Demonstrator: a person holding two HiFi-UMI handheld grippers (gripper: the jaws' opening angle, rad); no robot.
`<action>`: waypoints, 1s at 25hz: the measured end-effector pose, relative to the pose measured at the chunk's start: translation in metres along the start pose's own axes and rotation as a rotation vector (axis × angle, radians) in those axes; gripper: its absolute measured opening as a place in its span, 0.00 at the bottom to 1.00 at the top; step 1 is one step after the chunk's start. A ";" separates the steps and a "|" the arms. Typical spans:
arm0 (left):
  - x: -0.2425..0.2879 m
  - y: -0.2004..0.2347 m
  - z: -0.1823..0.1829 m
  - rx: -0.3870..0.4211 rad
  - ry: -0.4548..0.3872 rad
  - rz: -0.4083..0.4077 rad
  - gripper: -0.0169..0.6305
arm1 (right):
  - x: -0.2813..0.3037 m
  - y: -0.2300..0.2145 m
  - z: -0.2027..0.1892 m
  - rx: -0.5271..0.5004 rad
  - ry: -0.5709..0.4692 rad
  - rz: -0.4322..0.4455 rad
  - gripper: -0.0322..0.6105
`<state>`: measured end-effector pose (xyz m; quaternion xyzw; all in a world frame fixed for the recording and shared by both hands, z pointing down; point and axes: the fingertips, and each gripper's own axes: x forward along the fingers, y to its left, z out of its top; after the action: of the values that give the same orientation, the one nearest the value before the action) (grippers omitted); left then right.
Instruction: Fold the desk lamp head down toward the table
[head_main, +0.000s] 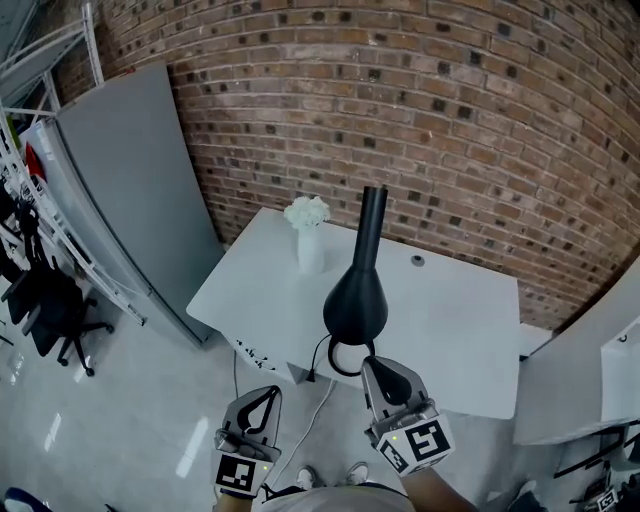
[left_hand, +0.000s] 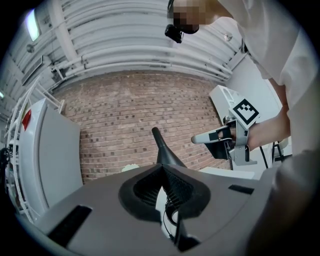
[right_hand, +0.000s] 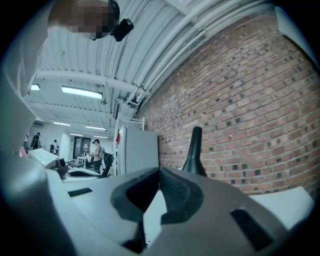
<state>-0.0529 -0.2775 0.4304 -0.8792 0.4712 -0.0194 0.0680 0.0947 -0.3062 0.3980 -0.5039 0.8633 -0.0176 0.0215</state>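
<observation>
A black desk lamp (head_main: 356, 296) stands on the white table (head_main: 460, 330) near its front edge, its wide body low and its narrow neck pointing up toward the brick wall. A black ring and cable lie at its foot. My right gripper (head_main: 373, 363) is shut and empty, just in front of the lamp's foot. My left gripper (head_main: 270, 393) is also shut, lower and to the left, off the table's front edge. The left gripper view has the lamp (left_hand: 163, 148) past the shut left gripper (left_hand: 161, 169), with the right gripper (left_hand: 218, 137) to the right. The right gripper view shows the lamp (right_hand: 194, 151) beyond the right gripper (right_hand: 160, 171).
A white vase of white flowers (head_main: 309, 236) stands at the table's back left, close to the lamp. A small round fitting (head_main: 417, 260) sits near the back edge. A grey cabinet (head_main: 140, 190) stands to the left, a black office chair (head_main: 60, 312) beyond it, another white desk (head_main: 580, 375) at right.
</observation>
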 end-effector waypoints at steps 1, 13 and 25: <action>0.001 -0.001 0.000 -0.003 0.001 -0.004 0.04 | -0.006 -0.001 0.005 -0.006 -0.006 -0.009 0.08; -0.001 -0.006 0.004 0.005 -0.010 -0.052 0.04 | -0.033 0.004 0.010 -0.006 -0.007 -0.066 0.08; -0.009 -0.010 0.005 0.003 -0.028 -0.081 0.04 | -0.042 0.019 0.009 -0.001 -0.001 -0.078 0.08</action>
<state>-0.0494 -0.2640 0.4269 -0.8976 0.4343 -0.0107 0.0748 0.0991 -0.2607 0.3887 -0.5373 0.8429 -0.0177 0.0207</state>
